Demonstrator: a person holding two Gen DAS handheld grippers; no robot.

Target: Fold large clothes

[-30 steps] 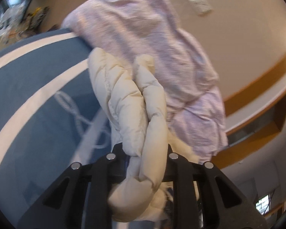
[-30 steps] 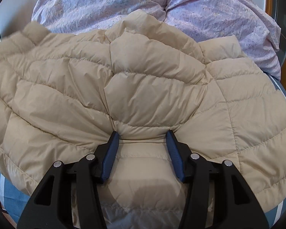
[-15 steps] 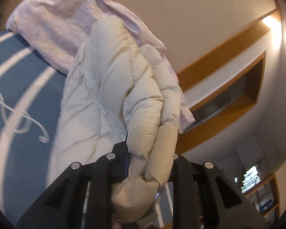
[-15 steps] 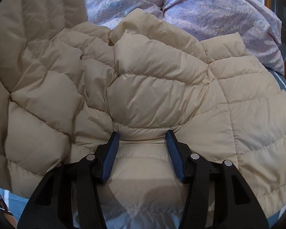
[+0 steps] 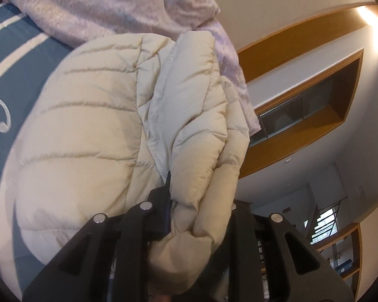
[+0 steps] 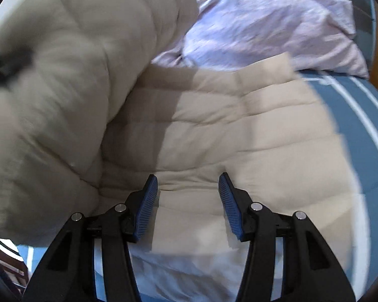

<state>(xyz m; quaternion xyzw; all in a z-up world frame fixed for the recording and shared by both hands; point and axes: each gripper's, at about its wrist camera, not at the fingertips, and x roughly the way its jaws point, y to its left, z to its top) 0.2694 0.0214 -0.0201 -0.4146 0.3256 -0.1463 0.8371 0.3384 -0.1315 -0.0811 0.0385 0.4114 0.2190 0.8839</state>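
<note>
The left hand-held gripper (image 5: 199, 201) is clenched on a thick bunched fold of the cream puffer jacket (image 5: 93, 130), the padding bulging out between its fingers and the rest ballooning ahead and to its left over the blue striped bed cover (image 5: 10, 50). The right hand-held gripper (image 6: 188, 191) is spread wide with nothing between its blue pads (image 6: 146, 209) (just above the flat quilted panel), a raised, blurred fold of jacket to its left, the lilac duvet (image 6: 264, 25) beyond.

Right gripper (image 6: 188, 185) jaws apart above cream puffer jacket (image 6: 239, 136); contact unclear, blurred.
</note>
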